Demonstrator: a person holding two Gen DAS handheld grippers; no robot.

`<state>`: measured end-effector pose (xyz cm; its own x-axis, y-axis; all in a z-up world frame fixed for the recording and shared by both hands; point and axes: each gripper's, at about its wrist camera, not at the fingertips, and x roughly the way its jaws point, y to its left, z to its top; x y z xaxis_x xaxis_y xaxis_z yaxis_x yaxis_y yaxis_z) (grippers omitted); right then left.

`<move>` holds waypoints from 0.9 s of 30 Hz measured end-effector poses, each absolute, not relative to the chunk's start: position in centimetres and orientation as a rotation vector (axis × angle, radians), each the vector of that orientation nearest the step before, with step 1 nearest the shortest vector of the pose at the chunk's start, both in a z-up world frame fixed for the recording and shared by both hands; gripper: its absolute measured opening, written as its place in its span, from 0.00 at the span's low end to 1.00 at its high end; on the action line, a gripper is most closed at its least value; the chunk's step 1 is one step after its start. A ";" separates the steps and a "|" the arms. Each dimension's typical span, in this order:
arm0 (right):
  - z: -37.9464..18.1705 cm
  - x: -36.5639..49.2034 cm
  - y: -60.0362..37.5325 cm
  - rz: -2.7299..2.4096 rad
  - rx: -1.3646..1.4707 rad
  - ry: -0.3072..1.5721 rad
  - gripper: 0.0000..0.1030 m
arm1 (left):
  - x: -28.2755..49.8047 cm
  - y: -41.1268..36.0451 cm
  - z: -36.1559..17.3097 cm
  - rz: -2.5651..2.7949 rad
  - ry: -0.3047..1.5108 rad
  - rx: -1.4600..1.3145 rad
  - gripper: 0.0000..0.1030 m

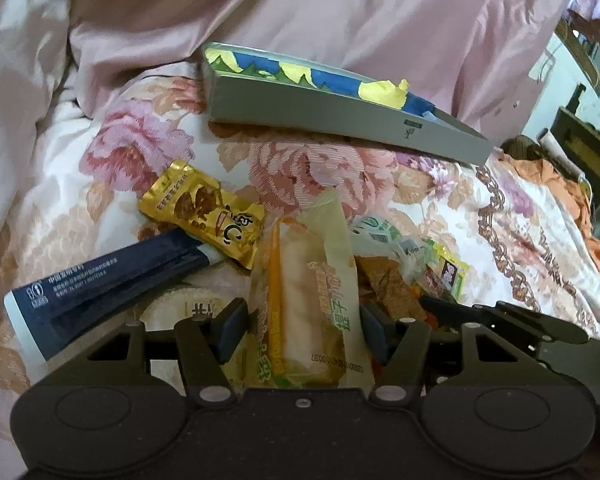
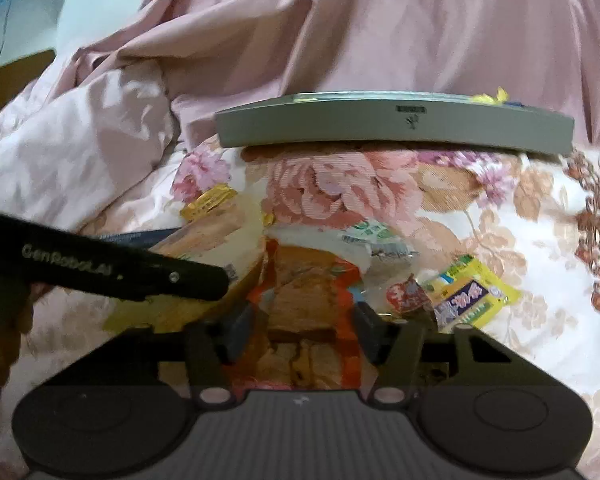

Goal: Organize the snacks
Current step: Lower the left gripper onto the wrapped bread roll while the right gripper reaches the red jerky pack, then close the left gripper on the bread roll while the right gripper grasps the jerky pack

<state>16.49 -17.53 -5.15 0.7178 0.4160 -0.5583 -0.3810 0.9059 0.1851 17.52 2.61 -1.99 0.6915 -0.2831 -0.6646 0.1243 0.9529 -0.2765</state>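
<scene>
Black left tongs [image 1: 304,330] pinch a bread packet [image 1: 306,300]; right tongs [image 2: 304,330], tilted down, pinch an orange packet [image 2: 306,312].

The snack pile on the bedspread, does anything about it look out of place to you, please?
Yes: a dark blue tube lies among the snack packets, partly under the gold packet. It resembles toothpaste rather than food.

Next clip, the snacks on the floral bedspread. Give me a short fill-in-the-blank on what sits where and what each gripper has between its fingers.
1. The pale yellow bread packet lies between the fingers of the ____ gripper.
2. The right gripper straddles a packet with ____ edges.
3. Beyond the snack pile, a flat ____ box lies on the bedspread.
4. The gold sachet overlaps one end of a dark ____ packet.

Missing words: left; orange; grey; blue
</scene>
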 end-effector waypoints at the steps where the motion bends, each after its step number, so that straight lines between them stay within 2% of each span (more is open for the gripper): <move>1: -5.3 16.6 -17.6 0.437 0.062 0.634 0.57 | 17.5 2.6 -2.0 -0.230 0.776 -0.218 0.62; 3: -5.5 16.8 -17.7 0.435 0.070 0.647 0.68 | 17.6 2.5 -2.2 -0.233 0.781 -0.213 0.64; 5: -5.7 17.0 -17.8 0.443 0.099 0.662 0.72 | 17.7 2.4 -2.4 -0.238 0.798 -0.218 0.64; 7: -5.7 17.0 -17.9 0.443 0.114 0.662 0.69 | 17.6 2.3 -2.6 -0.243 0.802 -0.219 0.64; 9: -5.6 16.9 -17.9 0.438 0.115 0.656 0.58 | 17.5 2.2 -2.6 -0.241 0.800 -0.209 0.63; 12: -5.5 16.7 -18.0 0.421 0.129 0.662 0.51 | 17.2 2.1 -2.6 -0.232 0.796 -0.213 0.63; 16: -5.1 15.9 -17.9 0.406 0.088 0.648 0.49 | 16.6 1.9 -2.5 -0.209 0.791 -0.229 0.62; 23: -4.2 12.8 -15.7 0.387 -0.165 0.570 0.48 | 14.8 1.9 -2.4 -0.173 0.804 -0.313 0.62; 27: -3.9 12.0 -15.7 0.378 -0.189 0.575 0.48 | 13.8 2.0 -2.0 -0.150 0.801 -0.334 0.61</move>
